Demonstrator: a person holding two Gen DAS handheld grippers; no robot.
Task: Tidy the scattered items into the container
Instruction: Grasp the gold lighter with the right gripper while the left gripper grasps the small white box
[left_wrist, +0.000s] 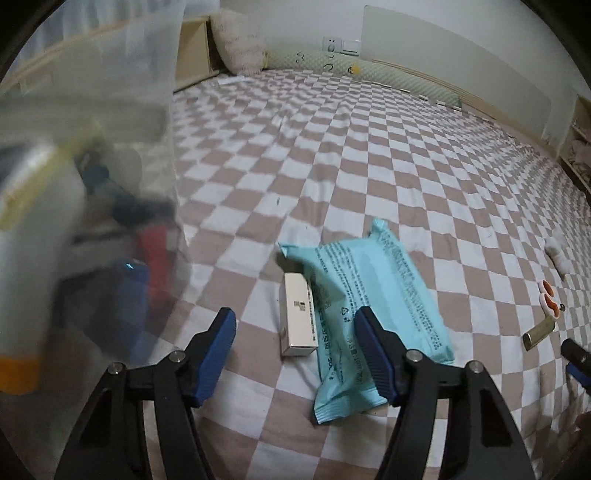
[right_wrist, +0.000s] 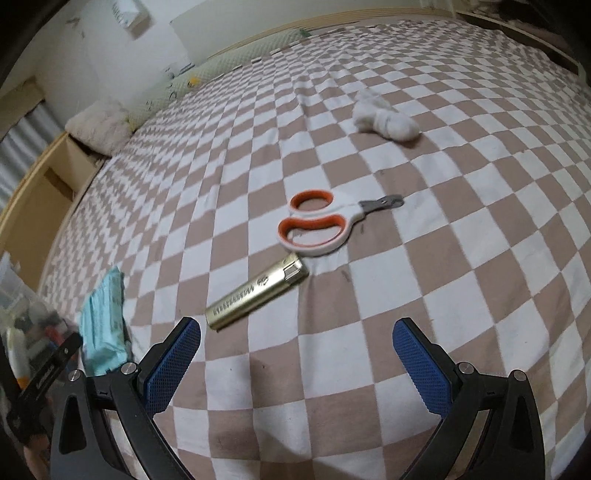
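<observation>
I find the clear plastic container (left_wrist: 92, 155), already holding blurred bottles and dark items, standing on the brown-and-white checked bedspread (left_wrist: 369, 166) at the left of my left wrist view. Just right of it lie a small white rectangular box (left_wrist: 298, 317) and a light blue plastic wipes packet (left_wrist: 373, 295), touching each other. My left gripper (left_wrist: 297, 354) hovers over the box, jaws released, nothing clasped. Further right, a gold metal lighter (right_wrist: 256, 295) lies just beside white-and-orange-handled clippers (right_wrist: 317, 225); a white rolled cloth (right_wrist: 384, 118) sits well beyond. My right gripper (right_wrist: 295, 358) hangs near the lighter, jaws spread wide and empty.
</observation>
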